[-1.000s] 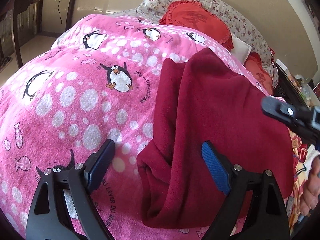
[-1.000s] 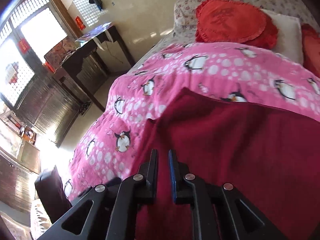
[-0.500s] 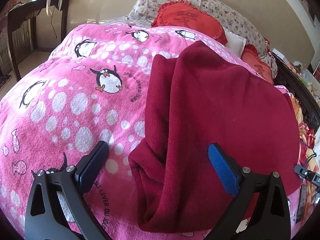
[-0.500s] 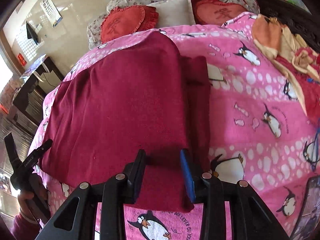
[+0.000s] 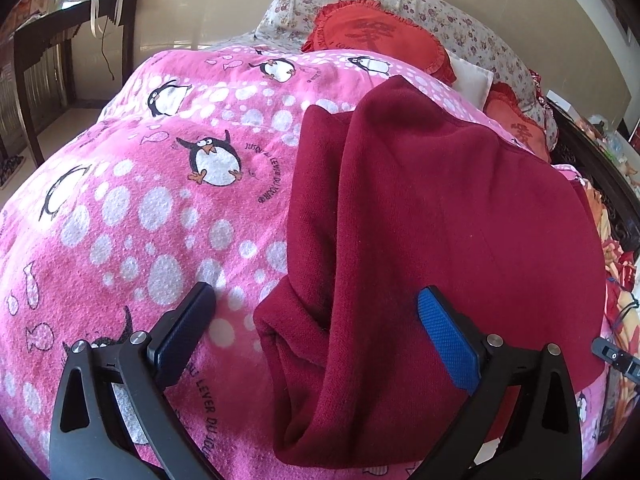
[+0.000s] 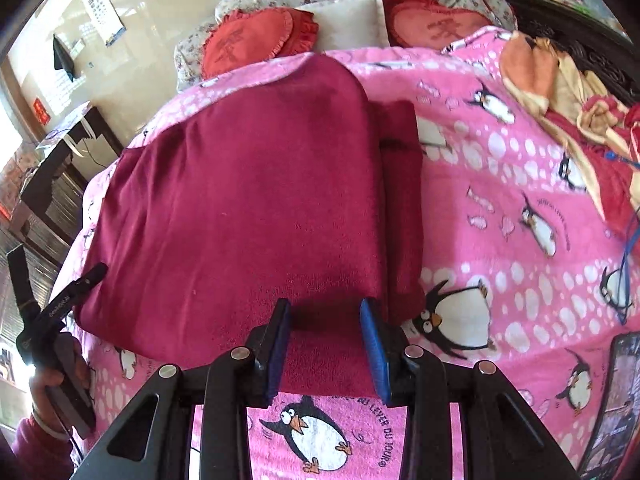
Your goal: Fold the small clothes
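Pink penguin blanket (image 5: 160, 208) covered the bed where my maroon garment (image 5: 440, 220) lay, long axis running from me toward the pillows. My left gripper (image 5: 316, 312) stood released, jaws wide astride its bunched near-left corner. My right gripper (image 6: 326, 316), jaws partly parted and empty, hovered nearer the near hem.

Garment (image 5: 432, 220) on blanket (image 5: 140, 208), before pillows (image 5: 460, 28)

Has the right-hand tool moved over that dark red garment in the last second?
Yes. The right tool has swung from the dark red garment's middle to its near edge, its right fold, toward the orange cloth pile.
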Available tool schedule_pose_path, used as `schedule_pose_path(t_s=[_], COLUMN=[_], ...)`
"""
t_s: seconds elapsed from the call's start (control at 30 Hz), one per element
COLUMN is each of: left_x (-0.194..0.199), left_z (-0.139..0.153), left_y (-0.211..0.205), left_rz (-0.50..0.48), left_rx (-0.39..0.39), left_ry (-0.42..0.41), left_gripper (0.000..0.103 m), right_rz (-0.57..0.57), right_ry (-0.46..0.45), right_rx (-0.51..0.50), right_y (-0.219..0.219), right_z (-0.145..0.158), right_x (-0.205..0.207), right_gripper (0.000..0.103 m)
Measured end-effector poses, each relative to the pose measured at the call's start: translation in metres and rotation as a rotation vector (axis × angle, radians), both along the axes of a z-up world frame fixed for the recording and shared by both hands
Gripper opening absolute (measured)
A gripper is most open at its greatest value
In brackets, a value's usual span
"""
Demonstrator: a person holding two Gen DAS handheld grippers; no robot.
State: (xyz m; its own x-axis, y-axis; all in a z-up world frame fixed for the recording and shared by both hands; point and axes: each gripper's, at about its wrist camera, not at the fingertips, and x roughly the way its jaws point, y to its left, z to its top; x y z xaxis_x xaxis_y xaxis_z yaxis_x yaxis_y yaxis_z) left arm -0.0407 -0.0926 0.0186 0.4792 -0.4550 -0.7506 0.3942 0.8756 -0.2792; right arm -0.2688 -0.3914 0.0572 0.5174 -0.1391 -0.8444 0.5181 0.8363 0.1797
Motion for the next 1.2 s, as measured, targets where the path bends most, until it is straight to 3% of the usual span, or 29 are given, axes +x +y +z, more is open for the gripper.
schedule_pose_path(t_s=[0.13,0.33,0.73,0.97,1.2], left_x=[-0.001,-0.007,-0.030,-0.049,-0.066], left_z=[0.001,0.017,0.078,0.090,0.092], left_y=[-0.001,-0.001,0.014,-0.003,-0.019], left_rz=[-0.001,0.018,0.011,-0.074,-0.089], left_rx=[0.002,0.050,0.090,0.180,0.239], left_ry=[-0.001,0.026,-0.075,-0.121,-0.166], left_gripper=[0.101,0.101,0.101,0.101,0.101], right_rz=[-0.023,0.035,0.068,0.049,0.067], right_ry=[-0.013,-0.052,-0.087,-0.108,-0.144], right_rx=[-0.008,-0.022,0.018,0.055,0.093], right_y=[0.006,0.028,0.056,0.060,0.059], right_z=[0.013,0.035,0.044,0.048,0.048], right_x=[0.003,0.011,0.031,0.042,0.040], right_gripper=[0.035,0.037,0.043,0.044,0.045])
